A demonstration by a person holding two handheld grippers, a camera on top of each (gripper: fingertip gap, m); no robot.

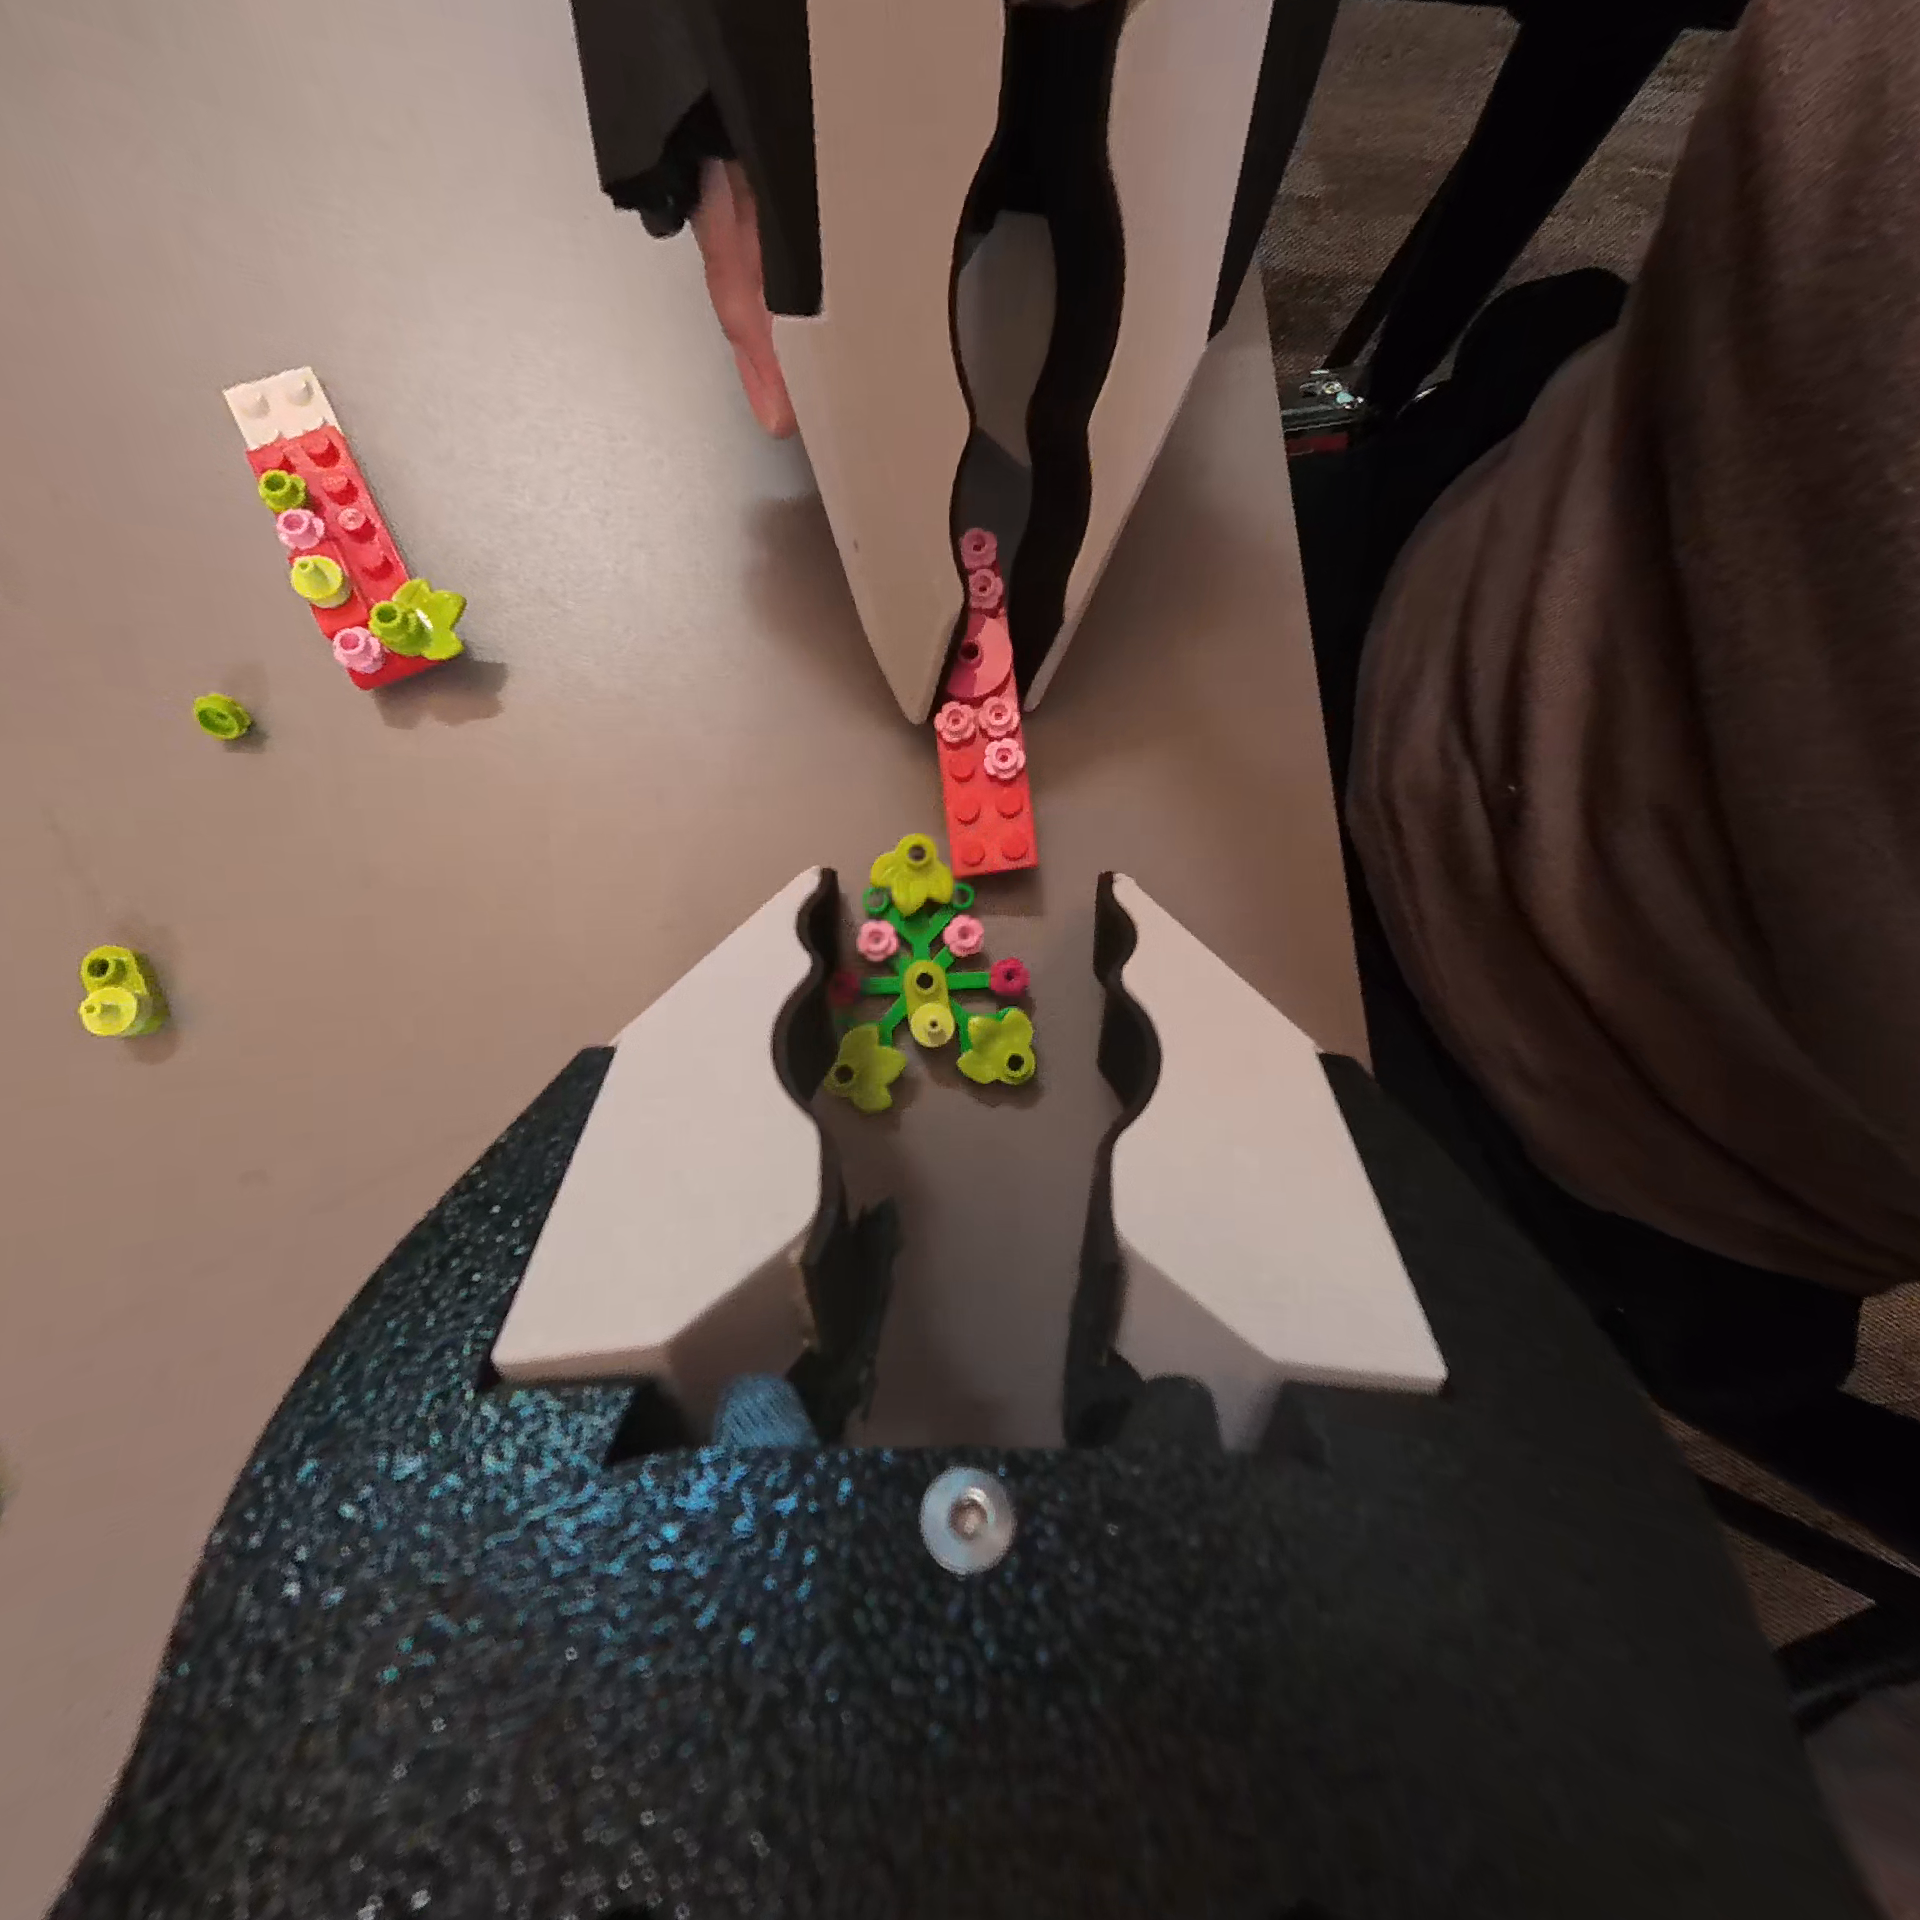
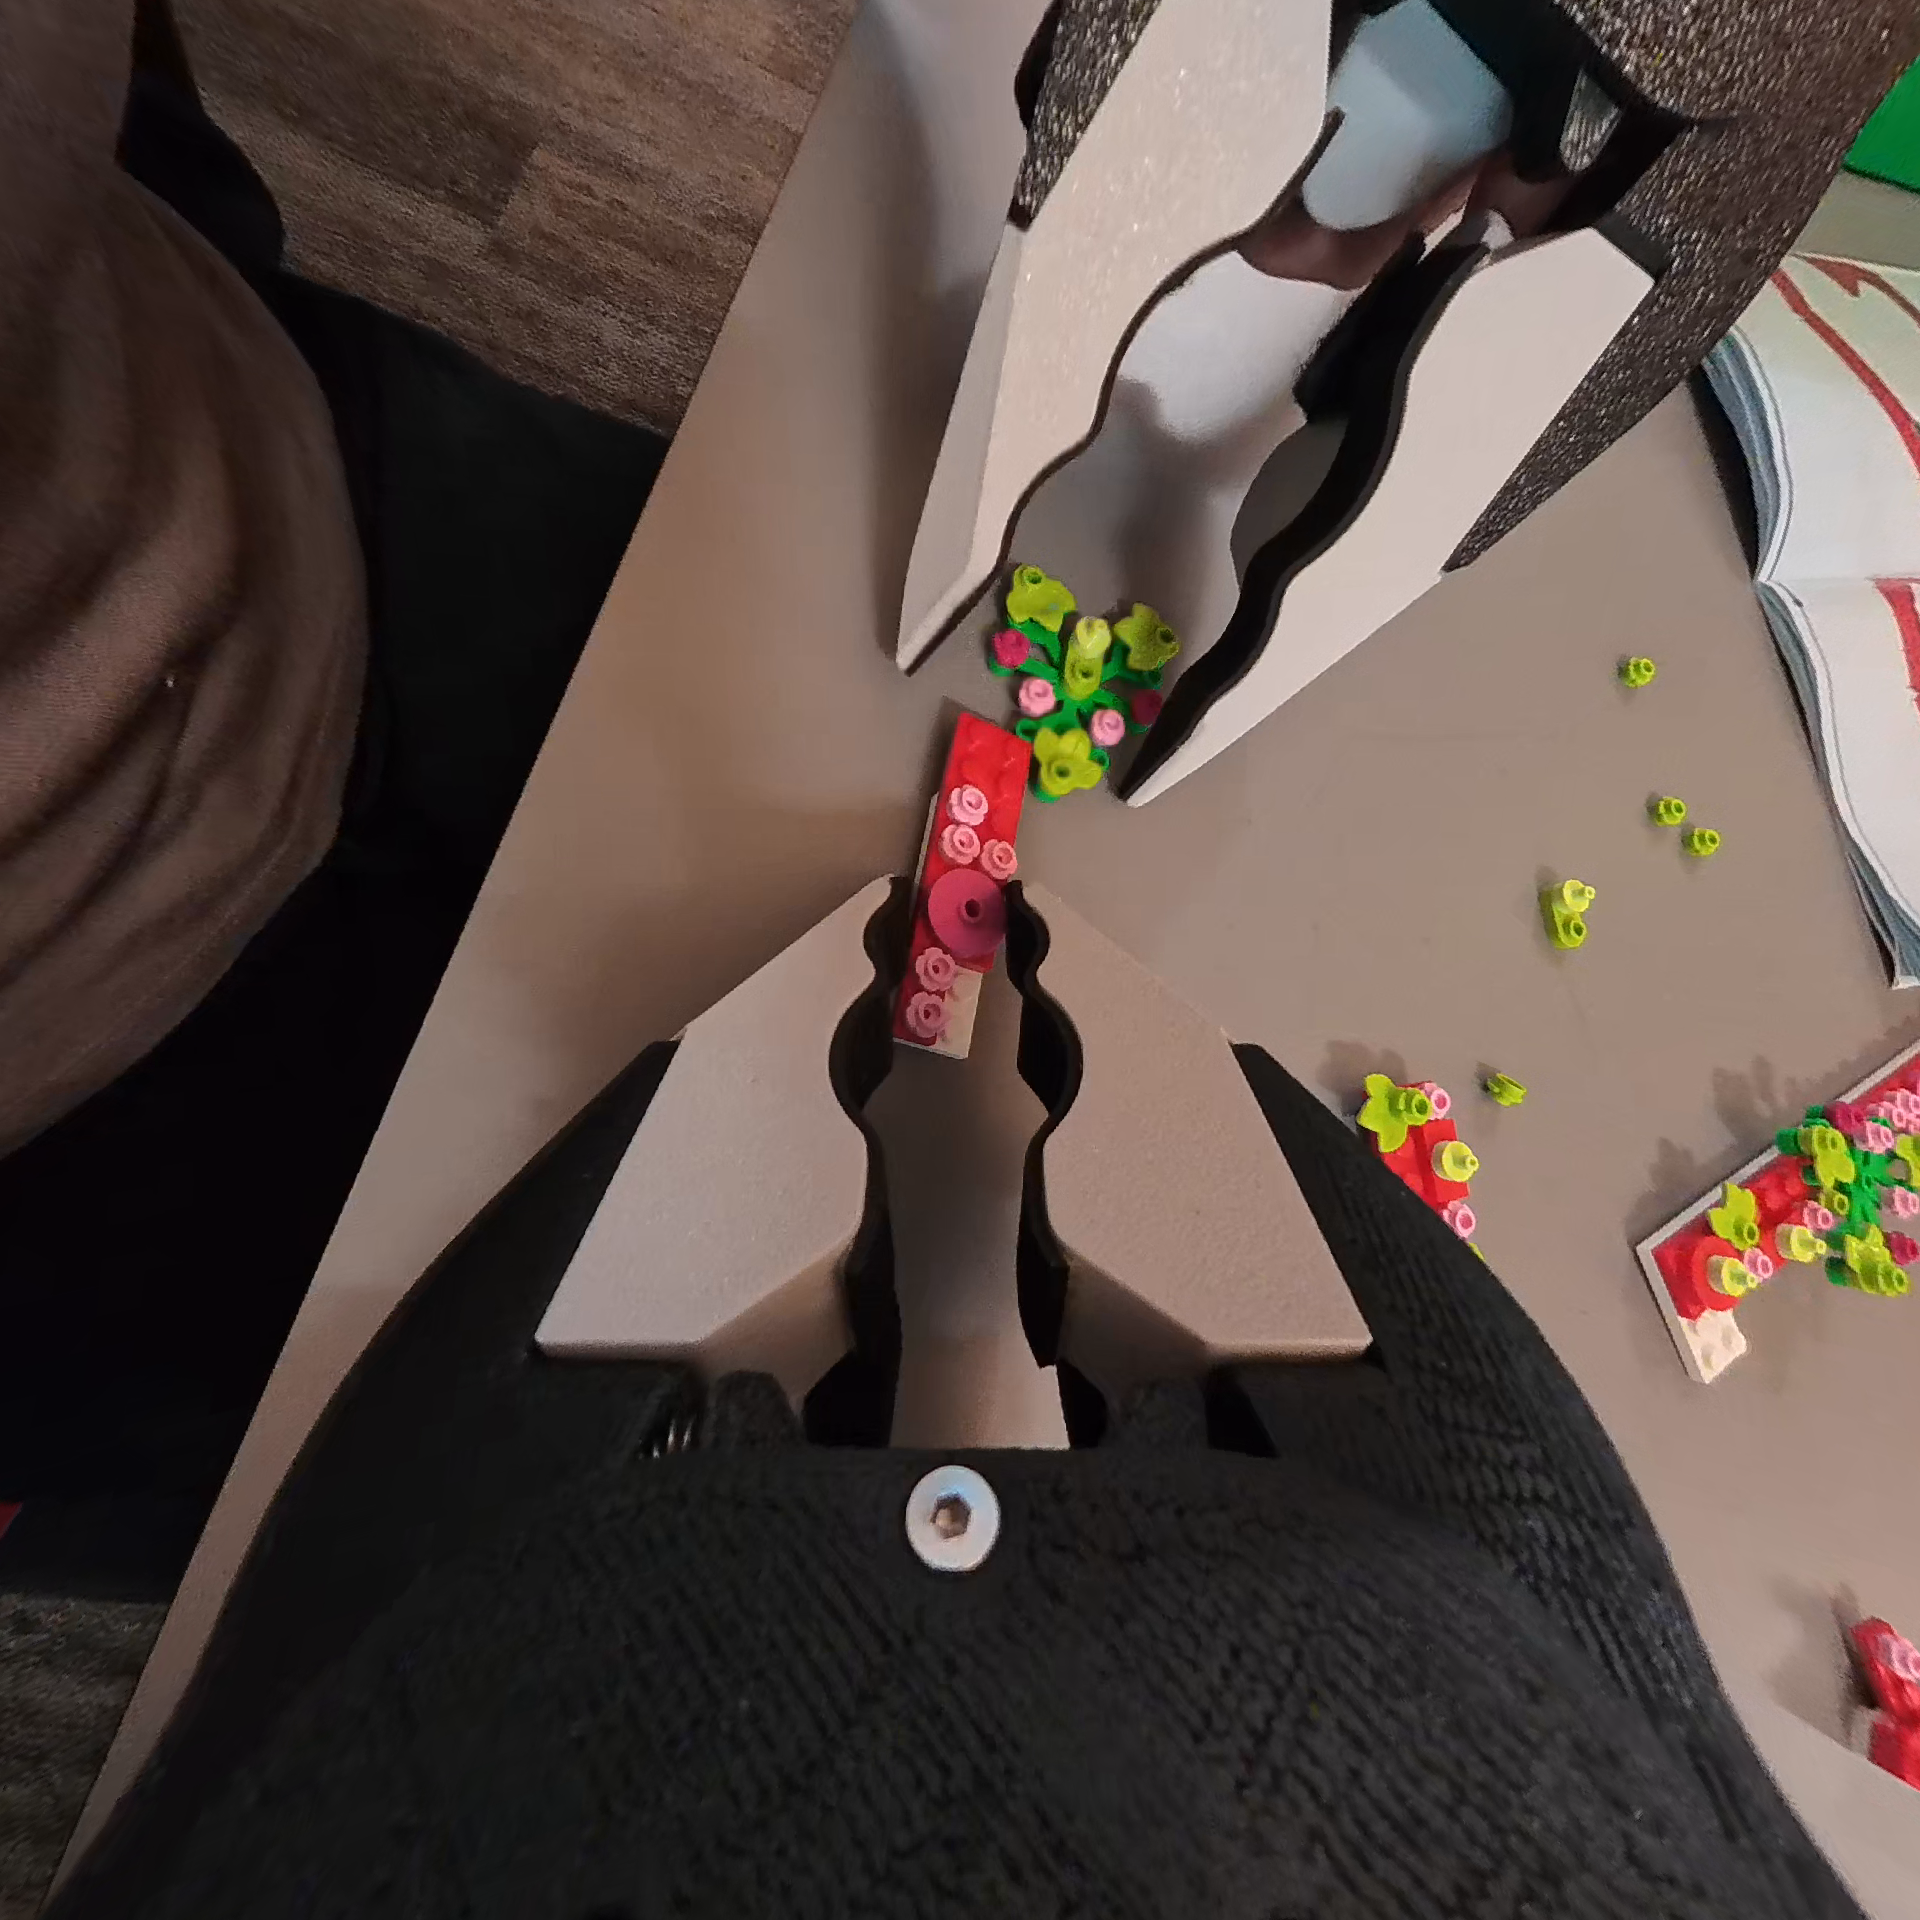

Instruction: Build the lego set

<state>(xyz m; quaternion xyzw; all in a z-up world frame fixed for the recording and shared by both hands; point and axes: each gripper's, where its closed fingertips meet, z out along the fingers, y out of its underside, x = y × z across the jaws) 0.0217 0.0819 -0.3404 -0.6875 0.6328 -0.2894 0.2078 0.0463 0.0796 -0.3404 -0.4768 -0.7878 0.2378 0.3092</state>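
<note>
A red plate with pink flowers and a magenta disc lies near the table edge. My right gripper is shut on it at the disc. In the left wrist view the red plate sticks out from the right gripper. A green stem piece with lime leaves and pink flowers lies on the table just beyond the plate's free end. My left gripper is open with a finger on each side of it. The stem piece and the left gripper also show in the right wrist view.
A second red plate with a white end and lime and pink pieces lies far left, with loose lime pieces nearby. Red assemblies, loose lime studs and an open booklet lie to the right. A person sits at the table edge. My left and right fingertips are right by each other.
</note>
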